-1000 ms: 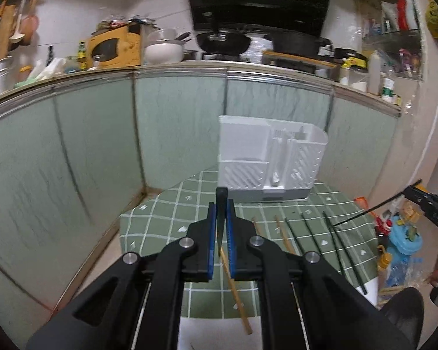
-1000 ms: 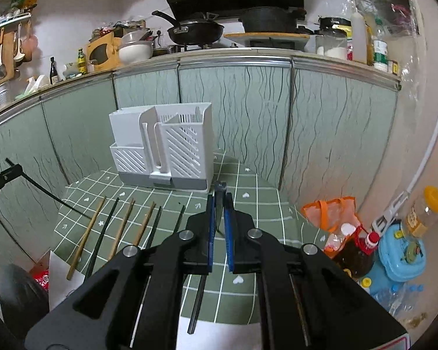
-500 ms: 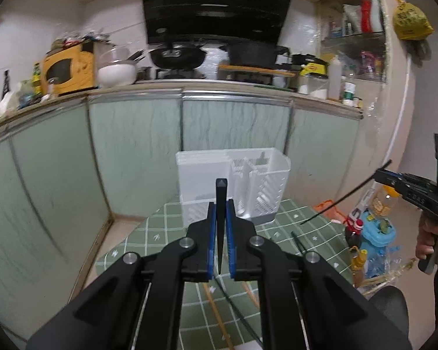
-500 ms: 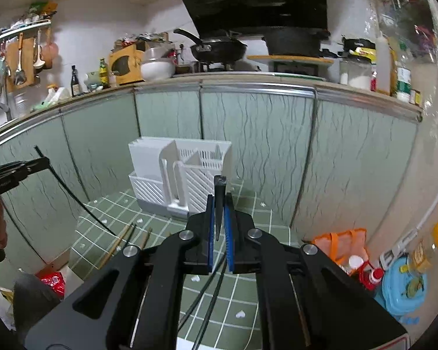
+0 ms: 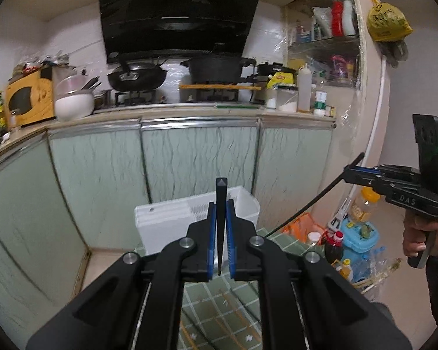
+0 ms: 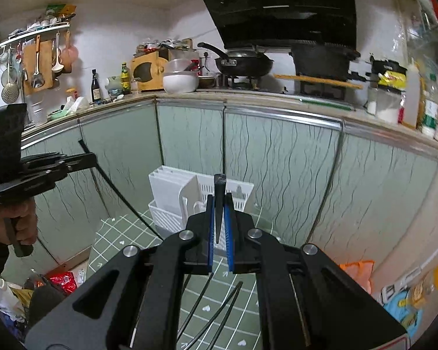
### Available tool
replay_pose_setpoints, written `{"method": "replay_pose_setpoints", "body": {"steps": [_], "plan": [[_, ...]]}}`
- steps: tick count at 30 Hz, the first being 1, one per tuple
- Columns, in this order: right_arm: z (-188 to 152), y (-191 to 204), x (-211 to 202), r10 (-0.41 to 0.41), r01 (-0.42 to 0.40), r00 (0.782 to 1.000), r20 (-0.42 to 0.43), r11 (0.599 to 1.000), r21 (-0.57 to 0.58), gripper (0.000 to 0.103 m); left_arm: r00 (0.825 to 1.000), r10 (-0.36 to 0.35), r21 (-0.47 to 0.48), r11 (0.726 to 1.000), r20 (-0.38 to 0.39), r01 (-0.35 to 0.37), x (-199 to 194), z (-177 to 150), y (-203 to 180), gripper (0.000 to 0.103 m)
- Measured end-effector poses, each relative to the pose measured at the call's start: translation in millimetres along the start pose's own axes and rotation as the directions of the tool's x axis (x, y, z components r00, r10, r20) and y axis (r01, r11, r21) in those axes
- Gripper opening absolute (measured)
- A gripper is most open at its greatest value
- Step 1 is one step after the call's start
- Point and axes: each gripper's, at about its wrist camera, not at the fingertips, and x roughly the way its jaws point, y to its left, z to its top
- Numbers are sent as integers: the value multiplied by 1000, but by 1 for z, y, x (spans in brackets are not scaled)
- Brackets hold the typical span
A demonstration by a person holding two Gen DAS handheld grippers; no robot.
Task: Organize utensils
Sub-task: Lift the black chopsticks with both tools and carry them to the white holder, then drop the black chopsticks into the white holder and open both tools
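My left gripper (image 5: 220, 233) is shut on a black chopstick (image 5: 220, 204) that points up and forward. My right gripper (image 6: 219, 227) is shut on another black chopstick (image 6: 219, 201). Each gripper shows in the other's view, held raised with its chopstick slanting down toward the table: the right gripper (image 5: 350, 172) with its chopstick (image 5: 312, 204), the left gripper (image 6: 84, 159) with its chopstick (image 6: 122, 198). The white utensil holder (image 5: 172, 227) stands at the table's far edge, just beyond both grippers; in the right wrist view (image 6: 172, 201) its slotted compartments show. Loose black chopsticks (image 6: 219, 312) lie on the green checked tablecloth (image 6: 116, 242).
Green cabinet fronts (image 5: 189, 157) rise right behind the table. The counter above holds a wok (image 5: 137, 77), a pot (image 5: 216, 70) and a microwave (image 5: 26, 99). Bottles and a blue toy (image 5: 359, 239) sit on the floor at the right. Bags (image 6: 58, 280) lie on the floor at the left.
Both grippers have lifted up off the table with their chopsticks and tilted upward. The holder has dropped lower in both views and the loose chopsticks have slid mostly out of sight.
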Motion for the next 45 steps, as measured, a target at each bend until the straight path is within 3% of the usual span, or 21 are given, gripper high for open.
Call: {"method": "replay_pose_setpoints", "body": {"steps": [9,17,29,39,40,41,42,43,45], "plan": [[49,-13,28,22,-22,1000,-3,999,-27,6,999,-35,24,999,36,34,30,50,-6,8],[55,-31,67,27,-28,999,-37,999,-19,6,998,-61,40,997,34,60,70,75,-6,8],[28,-47,115,58,-58,994,-92,998,8,6,996,-80,67,994,-37,82,130,49,-6,8],[16,-51,135,54,-53,993,-103,998,20,7,992,-103,58,993,-74,107,153,26,-8,9],[15,-53,136,55,-53,993,-101,998,25,8,993,-95,56,993,-75,99,153,24,-8,20],[15,-54,136,53,-50,993,-103,998,30,23,993,-92,54,994,-71,96,152,23,-7,47],[15,-56,134,41,-37,995,-94,999,39,53,994,-88,54,994,-65,92,149,23,-7,68],[15,-56,132,36,-33,996,-79,999,42,65,996,-72,56,996,-54,75,145,23,-7,93],[15,-57,127,24,-21,998,-60,999,44,74,997,-71,66,995,-20,72,135,23,-7,92]]}}
